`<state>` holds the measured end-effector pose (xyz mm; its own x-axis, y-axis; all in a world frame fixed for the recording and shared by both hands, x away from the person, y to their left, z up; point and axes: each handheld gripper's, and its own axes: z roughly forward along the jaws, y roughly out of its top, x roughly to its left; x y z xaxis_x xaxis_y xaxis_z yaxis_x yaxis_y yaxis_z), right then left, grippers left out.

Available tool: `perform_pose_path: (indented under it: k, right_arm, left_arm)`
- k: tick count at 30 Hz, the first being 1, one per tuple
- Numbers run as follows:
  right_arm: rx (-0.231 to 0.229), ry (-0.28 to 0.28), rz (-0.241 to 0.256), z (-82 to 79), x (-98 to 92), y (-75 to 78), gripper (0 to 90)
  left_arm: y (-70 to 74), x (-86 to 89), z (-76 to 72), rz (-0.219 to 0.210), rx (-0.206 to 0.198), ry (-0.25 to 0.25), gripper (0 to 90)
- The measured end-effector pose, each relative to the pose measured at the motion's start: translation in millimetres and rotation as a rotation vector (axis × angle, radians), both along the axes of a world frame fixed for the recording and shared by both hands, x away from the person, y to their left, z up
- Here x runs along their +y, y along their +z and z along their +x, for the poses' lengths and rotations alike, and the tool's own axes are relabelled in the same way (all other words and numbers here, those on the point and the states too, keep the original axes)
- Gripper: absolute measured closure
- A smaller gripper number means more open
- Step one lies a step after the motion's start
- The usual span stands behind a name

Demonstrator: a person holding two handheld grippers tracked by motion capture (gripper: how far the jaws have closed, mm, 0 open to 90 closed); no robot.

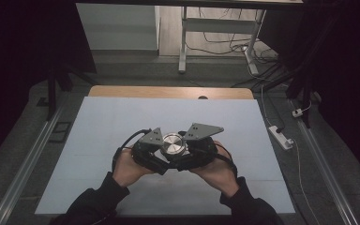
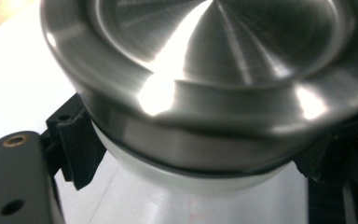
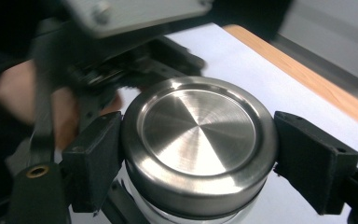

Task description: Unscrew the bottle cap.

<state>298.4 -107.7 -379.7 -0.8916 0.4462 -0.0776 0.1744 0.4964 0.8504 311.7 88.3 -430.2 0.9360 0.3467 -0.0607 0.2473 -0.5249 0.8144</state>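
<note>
Right now both grippers meet on 1 thing: a jar with a steel lid (image 1: 173, 144), standing upright on the white table sheet (image 1: 98, 140), near the middle, a bit toward my side. Its axis runs straight up; the lid faces the high camera.

Right gripper (image 3: 199, 154): the 2 black pads are clamped on the lid's rim, 1 pad (image 3: 95, 158) on the near-left, the other on the far-right, touching metal on both sides. So the right jaws are closed on the lid, at lid height.

Left gripper (image 1: 146, 151): in its own view the lid (image 2: 205, 70) sits very close and above the jaws, and a pale body (image 2: 200, 186) shows under the steel rim. 1 pad (image 2: 77, 140) is at the left of that body, another dark block at the right edge. They look pressed to the body below the lid, but contact is half hidden, so I judge it gripped rather than see it for sure.

Key relation: the left holds low on the body, the right holds high on the lid, both on the same vertical axis, from opposite sides. My guess is a twist-off: right turns about the upright axis, left keeps the body steady. Neither hand is nearer; both are on it. Risk: the smooth steel could slip in the pads.
</note>
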Motion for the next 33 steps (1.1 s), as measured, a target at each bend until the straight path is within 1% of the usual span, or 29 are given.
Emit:
perform_pose_path:
  k: [1, 2, 3, 4, 5, 6, 7, 8, 9, 10, 11, 12, 13, 14, 15, 17, 18, 19, 22, 24, 28, 29, 30, 33]
  right_arm:
    - [-0.005, 0.037, 0.002, 0.7, -2.2, 0.9, 18.5]
    - [-0.001, 0.132, 0.02, 3.8, -7.9, 3.0, 18.5]
    - [-0.001, 0.132, 0.02, 3.8, -7.9, 3.0, 18.5]
    - [0.006, 0.188, 0.039, 5.8, -11.5, 3.7, 18.5]
    - [0.022, 0.242, 0.066, 8.6, -15.4, 4.2, 18.5]
    - [0.047, 0.282, 0.096, 11.6, -19.0, 4.4, 18.7]
    - [0.072, 0.3, 0.11, 14.7, -22.7, 5.6, 19.4]
    - [0.086, 0.269, 0.141, 16.3, -28.2, 9.3, 21.4]
    - [0.086, 0.269, 0.141, 16.3, -28.2, 9.3, 21.4]
    - [0.072, 0.206, 0.142, 13.5, -29.2, 14.1, 20.3]
    - [0.072, 0.206, 0.142, 13.5, -29.2, 14.1, 20.3]
    - [0.062, 0.177, 0.133, 10.8, -28.0, 16.0, 20.0]
    - [0.038, 0.13, 0.103, 5.2, -22.1, 16.7, 18.2]
    - [0.038, 0.13, 0.103, 5.2, -22.1, 16.7, 18.2]
    - [0.016, 0.096, 0.063, 0.8, -13.2, 13.2, 16.2]
    - [-0.017, 0.059, 0.017, -1.9, -5.4, 7.8, 16.1]
    - [-0.017, 0.059, 0.017, -1.9, -5.4, 7.8, 16.1]
    - [-0.016, 0.047, 0.005, 0.0, -1.6, 1.9, 17.8]
    - [0.026, 0.062, 0.03, 5.0, -1.3, -3.5, 17.0]
    - [0.024, 0.064, 0.029, 4.9, -1.3, -3.6, 17.1]
    - [0.006, 0.061, 0.032, 2.7, -0.8, -2.6, 17.3]
    - [0.008, 0.061, 0.037, 2.7, -1.0, -2.2, 17.4]
    - [0.008, 0.063, 0.054, 2.7, -2.0, -1.7, 17.6]
    - [0.006, 0.068, 0.061, 2.7, -2.7, -0.8, 17.6]
  left_arm:
    - [-0.1, 1.1, 0.0, -0.022, 0.007, -0.027, 15.9]
    - [0.2, 2.6, 0.4, -0.038, 0.014, -0.063, 15.9]
    - [0.5, 3.7, 0.2, -0.061, 0.024, -0.101, 15.9]
    - [1.2, 5.1, -0.2, -0.076, 0.024, -0.14, 15.9]
    - [1.9, 5.1, -1.1, -0.093, 0.03, -0.162, 15.9]
    - [3.3, 4.4, -2.0, -0.096, 0.028, -0.161, 15.9]
    - [4.8, 3.5, -2.5, -0.089, 0.024, -0.143, 15.9]
    - [6.0, 3.1, -2.0, -0.078, 0.022, -0.124, 15.9]
    - [6.2, 3.2, -1.8, -0.076, 0.02, -0.101, 15.9]
    - [6.0, 3.8, -1.3, -0.067, 0.016, -0.078, 15.9]
    - [5.5, 4.3, -0.6, -0.055, 0.016, -0.056, 15.9]
    - [4.6, 4.5, 0.2, -0.046, 0.019, -0.033, 15.9]
    - [3.5, 4.7, 1.2, -0.04, 0.021, -0.013, 15.9]
    - [2.5, 5.1, 2.2, -0.037, 0.026, 0.003, 15.9]
    - [1.6, 5.5, 3.0, -0.036, 0.031, 0.014, 15.9]
    - [0.9, 5.6, 3.3, -0.031, 0.033, 0.014, 15.9]
    - [1.0, 5.3, 2.7, -0.031, 0.031, 0.011, 15.9]
    - [1.8, 4.9, 2.0, -0.029, 0.027, 0.002, 15.9]
    - [3.9, 2.6, -0.5, -0.031, 0.018, -0.007, 15.9]
    - [3.8, 2.7, -0.5, -0.032, 0.017, -0.011, 15.9]
    - [5.0, 3.9, -0.8, -0.039, 0.014, -0.017, 15.9]
    - [5.5, 4.1, -0.9, -0.041, 0.011, -0.017, 15.9]
    - [6.0, 4.3, -1.2, -0.043, 0.01, -0.017, 15.9]
    - [7.4, 4.5, -1.8, -0.051, 0.008, -0.014, 15.9]
